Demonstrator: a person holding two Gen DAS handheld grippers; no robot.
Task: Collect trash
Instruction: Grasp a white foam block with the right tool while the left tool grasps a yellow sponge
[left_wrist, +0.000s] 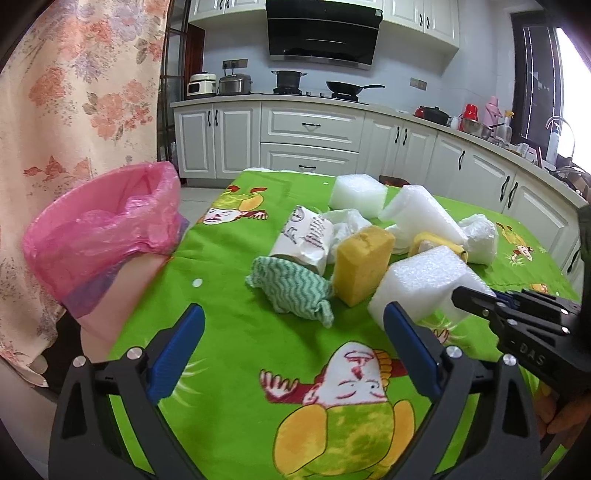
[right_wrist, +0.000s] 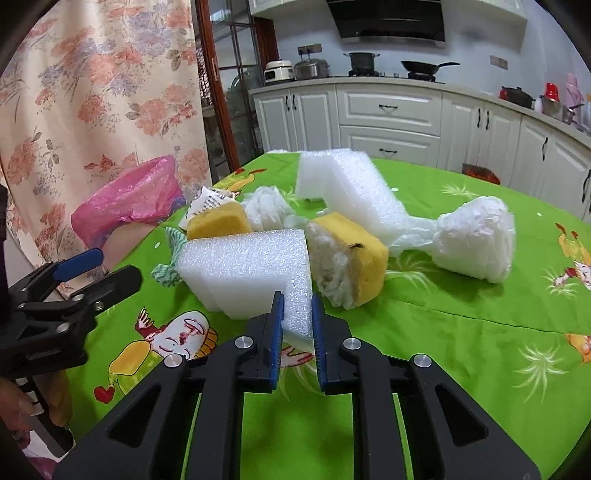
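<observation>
My right fingers (right_wrist: 297, 306) clamp foam (right_wrist: 243, 273) for binning; left fingers (left_wrist: 293, 321) spread wide, empty, near bin (left_wrist: 107, 229).

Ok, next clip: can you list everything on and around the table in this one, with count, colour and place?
tablecloth: one, green with cartoon figures, covering the table
bin: one, pink liner, at the table's left edge
foam pieces: three, white; one held, one behind it, one at the far edge
sponges: two, yellow; one upright, one torn
rag: one, green and white, beside the upright sponge
paper cup: one, white, crushed, behind the rag
plastic bag: one, white, on the right
left gripper: open, over the cloth
right gripper: shut on the near foam piece
</observation>
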